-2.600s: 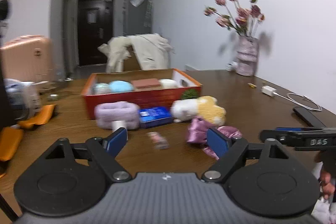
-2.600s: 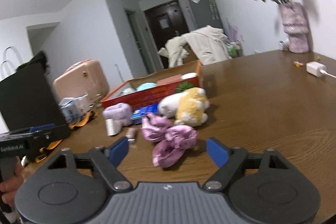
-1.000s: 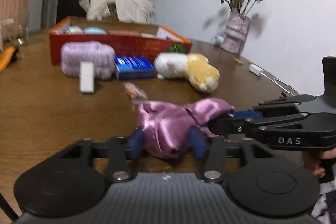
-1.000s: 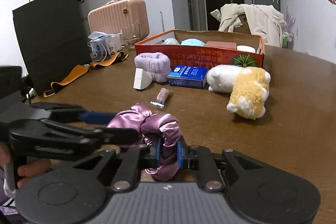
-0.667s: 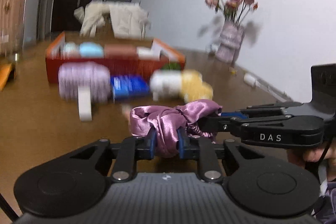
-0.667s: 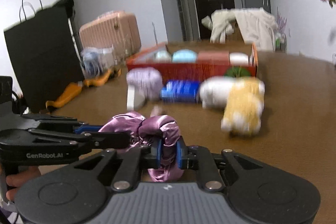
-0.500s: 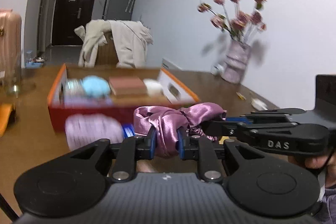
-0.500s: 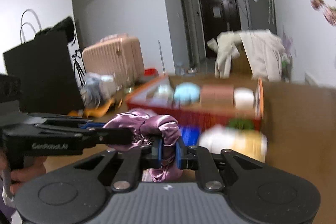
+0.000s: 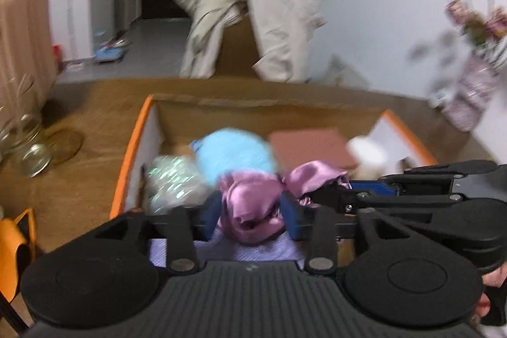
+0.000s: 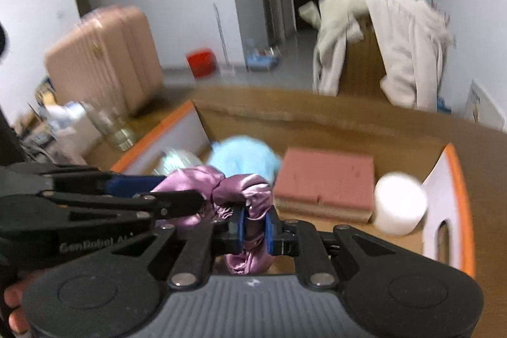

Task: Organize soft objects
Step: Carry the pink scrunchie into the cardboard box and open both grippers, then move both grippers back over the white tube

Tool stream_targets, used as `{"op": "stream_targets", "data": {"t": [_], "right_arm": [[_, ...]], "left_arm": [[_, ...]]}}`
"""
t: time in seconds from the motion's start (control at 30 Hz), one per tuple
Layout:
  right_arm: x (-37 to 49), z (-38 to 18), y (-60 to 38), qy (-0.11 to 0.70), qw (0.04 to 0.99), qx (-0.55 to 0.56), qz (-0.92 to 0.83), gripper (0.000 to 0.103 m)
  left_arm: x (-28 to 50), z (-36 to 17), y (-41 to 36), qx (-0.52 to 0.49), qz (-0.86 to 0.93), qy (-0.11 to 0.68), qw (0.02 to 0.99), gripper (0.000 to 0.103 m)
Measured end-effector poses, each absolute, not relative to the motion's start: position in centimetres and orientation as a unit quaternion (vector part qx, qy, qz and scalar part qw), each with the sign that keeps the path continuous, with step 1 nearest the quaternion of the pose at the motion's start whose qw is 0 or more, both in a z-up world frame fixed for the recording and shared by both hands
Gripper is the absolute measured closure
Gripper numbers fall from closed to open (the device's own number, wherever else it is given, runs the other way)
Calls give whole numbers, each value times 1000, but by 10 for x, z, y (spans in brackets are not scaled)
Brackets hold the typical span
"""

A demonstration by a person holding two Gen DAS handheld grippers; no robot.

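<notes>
Right hand-held gripper (image 10: 253,227) pinches purple scrunchie (image 10: 244,192) above box (image 10: 456,176).

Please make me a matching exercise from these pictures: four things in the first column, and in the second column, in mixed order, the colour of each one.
Things:
1. satin scrunchie held between the two tongs
2. fluffy ball in the box
3. sponge block in the box
4. rim of the cardboard box

Colours:
a. orange
b. dusty pink
c. light blue
d. purple

Pairs: 1-d, 2-c, 3-b, 4-a
</notes>
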State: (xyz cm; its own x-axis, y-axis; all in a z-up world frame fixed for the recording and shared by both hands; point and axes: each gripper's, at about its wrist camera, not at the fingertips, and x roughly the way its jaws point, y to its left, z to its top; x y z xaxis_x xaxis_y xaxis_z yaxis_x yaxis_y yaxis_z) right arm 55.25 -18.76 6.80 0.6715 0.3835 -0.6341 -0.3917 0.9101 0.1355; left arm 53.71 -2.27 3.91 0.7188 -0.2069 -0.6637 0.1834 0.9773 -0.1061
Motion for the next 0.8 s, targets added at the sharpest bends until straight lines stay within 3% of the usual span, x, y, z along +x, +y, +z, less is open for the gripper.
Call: {"op": "stream_targets", "data": {"t": [0.1, 0.17, 0.23, 0.3, 0.57, 0.8], "right_arm": [[559, 53, -178, 368, 909, -18, 196, 84], [559, 53, -180, 371, 908, -14, 195, 73], [553, 61, -185, 365, 909, -5, 200, 53], [538, 76, -192, 349, 914, -3, 206, 48], [441, 146, -228, 264, 943, -12, 200, 35], [315, 163, -271, 174, 966, 13, 193, 17]], "left_arm": [[528, 35, -17, -17, -114, 356, 927, 58], [521, 39, -12, -20, -114, 356, 927, 52], [511, 48, -9, -16, -112, 345, 932, 47], [493, 65, -8, -7, -115, 324, 939, 38], [393, 135, -4, 1, -131, 235, 963, 25], [278, 138, -3, 21, -112, 165, 980, 16]]}}
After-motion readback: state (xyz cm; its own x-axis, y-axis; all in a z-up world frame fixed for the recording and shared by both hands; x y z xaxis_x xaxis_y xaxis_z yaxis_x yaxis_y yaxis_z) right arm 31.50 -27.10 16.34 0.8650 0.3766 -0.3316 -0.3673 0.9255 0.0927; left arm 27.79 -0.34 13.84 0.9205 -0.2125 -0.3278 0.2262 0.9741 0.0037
